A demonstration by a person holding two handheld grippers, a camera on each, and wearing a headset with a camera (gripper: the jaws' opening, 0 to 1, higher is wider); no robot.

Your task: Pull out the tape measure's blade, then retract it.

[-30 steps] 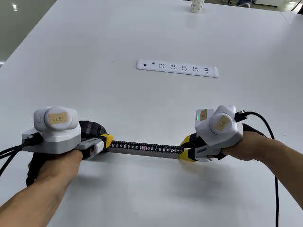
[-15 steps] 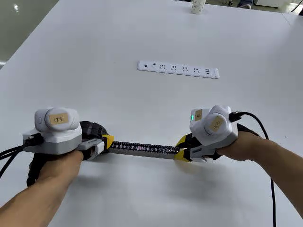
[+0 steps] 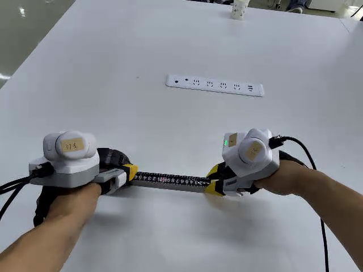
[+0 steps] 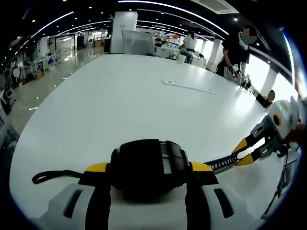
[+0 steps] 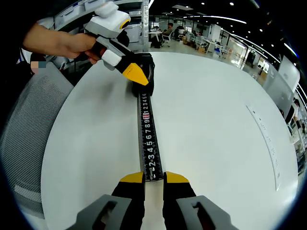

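Note:
The tape measure's black case (image 3: 113, 158) is clamped between the yellow-tipped jaws of my left gripper (image 3: 126, 170), low on the left of the table. In the left gripper view the case (image 4: 148, 165) sits squarely between those jaws, with its wrist strap (image 4: 48, 176) trailing off. The black blade (image 3: 170, 181) runs flat over the table to my right gripper (image 3: 212, 180), which is shut on its end. The right gripper view looks along the numbered blade (image 5: 148, 139) from the right gripper (image 5: 153, 178) to the case (image 5: 144, 64).
A white power strip (image 3: 215, 85) lies across the middle of the white table (image 3: 102, 68), well beyond the grippers. A white cup (image 3: 239, 8) stands at the far edge. Cables trail from both grippers. People stand past the table's far end.
My right gripper has moved left toward the case with the blade's end in it, so the exposed blade is shorter. The left gripper and case have stayed put.

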